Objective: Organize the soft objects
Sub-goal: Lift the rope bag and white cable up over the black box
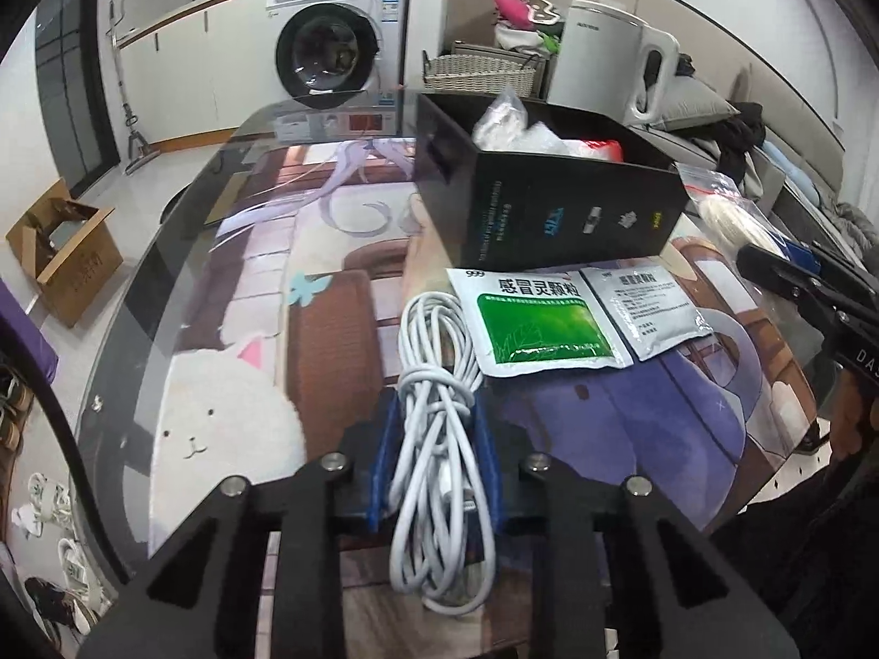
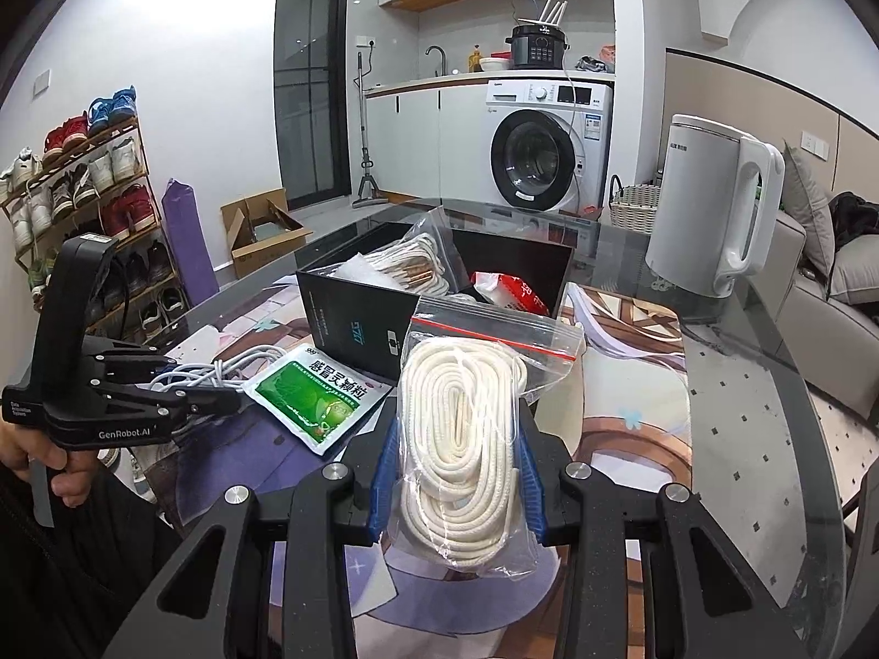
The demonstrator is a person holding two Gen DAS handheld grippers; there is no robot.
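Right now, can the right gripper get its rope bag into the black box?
Probably yes. The right gripper is shut on the rope bag, and the black box sits open-topped just ahead. Nothing stands between them, though the box already looks fairly full.

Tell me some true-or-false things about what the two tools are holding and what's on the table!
1. The left tool is shut on the white cable bundle. True.
2. The right tool holds a green packet. False: it is shut on a clear zip bag of white rope; the green packet lies flat on the table.
3. The black box is empty. False: bags and a red-and-white pack already sit inside.
4. A white kettle stands upright on the glass table. True.
5. The washing machine door is wide open. False: its round door is closed.
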